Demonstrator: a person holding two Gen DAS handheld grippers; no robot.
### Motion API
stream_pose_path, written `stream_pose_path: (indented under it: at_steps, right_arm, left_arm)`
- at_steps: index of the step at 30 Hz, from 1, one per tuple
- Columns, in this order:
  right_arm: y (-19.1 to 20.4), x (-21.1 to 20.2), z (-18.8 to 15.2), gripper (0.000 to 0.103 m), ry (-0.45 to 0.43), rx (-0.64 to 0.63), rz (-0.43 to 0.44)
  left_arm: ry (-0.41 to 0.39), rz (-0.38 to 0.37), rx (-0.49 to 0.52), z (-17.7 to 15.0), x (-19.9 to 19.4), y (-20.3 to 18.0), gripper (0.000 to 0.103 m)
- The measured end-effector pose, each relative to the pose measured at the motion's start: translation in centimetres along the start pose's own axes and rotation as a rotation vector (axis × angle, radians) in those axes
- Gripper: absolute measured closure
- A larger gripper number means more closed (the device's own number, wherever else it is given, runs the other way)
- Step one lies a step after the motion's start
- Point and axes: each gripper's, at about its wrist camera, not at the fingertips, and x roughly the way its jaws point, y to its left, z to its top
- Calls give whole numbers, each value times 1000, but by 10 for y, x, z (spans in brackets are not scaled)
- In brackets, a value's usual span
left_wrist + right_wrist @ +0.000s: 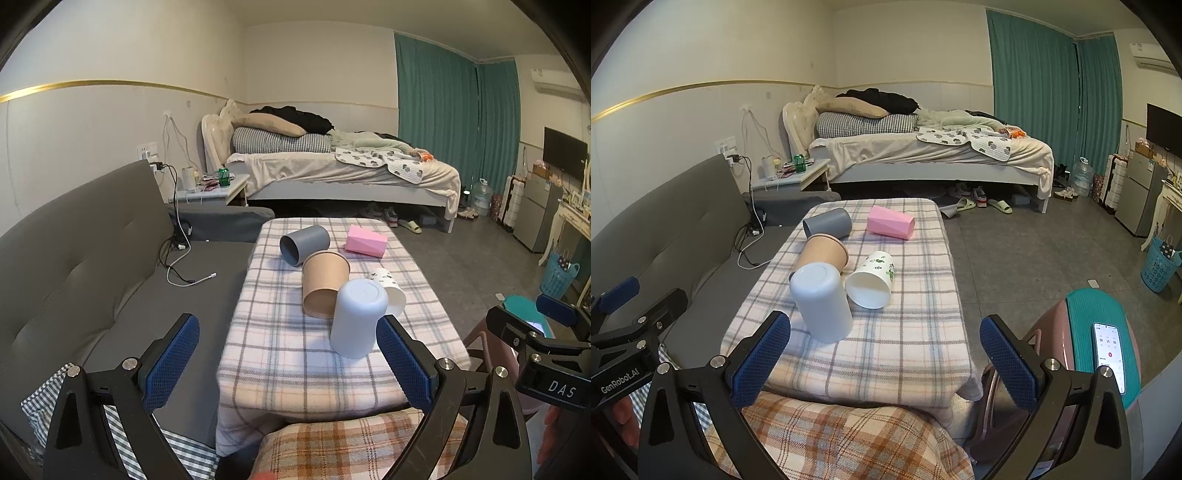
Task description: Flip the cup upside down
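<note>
1. We see the pale blue-white plastic cup (358,319) standing mouth-down on the plaid-covered desk (295,362), near its front edge, its flat base facing up; it leans slightly in both views, which may be lens distortion.
2. Just behind it lies the brown paper cup (323,284) on its side, touching or nearly touching it; we cannot tell which.
3. To the right of the pale cup lies the white paper cup with green print (872,280), on its side with its mouth toward us.
4. Farther back lie the dark grey plastic cup (303,244) and the pink faceted cup (365,240), both on their sides.
5. Our left gripper (286,354) hovers with jaws spread wide and empty; its right finger sits just beside the pale cup.
6. Our right gripper (884,350) hangs above the desk's front edge, jaws likewise spread and holding nothing.
7. We judge one cup is already flipped; the next move calls for closing on a lying cup's wall, likely the white one, and turning it rim-down.
</note>
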Motion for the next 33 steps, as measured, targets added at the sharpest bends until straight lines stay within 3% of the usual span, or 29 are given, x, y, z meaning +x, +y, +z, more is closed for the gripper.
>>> stream_pose_path:
  at_steps: [33]
  right_arm:
    - [1, 1, -5, 0, 8, 6, 1]
  left_arm:
    - [17, 1, 7, -1, 2, 1, 4]
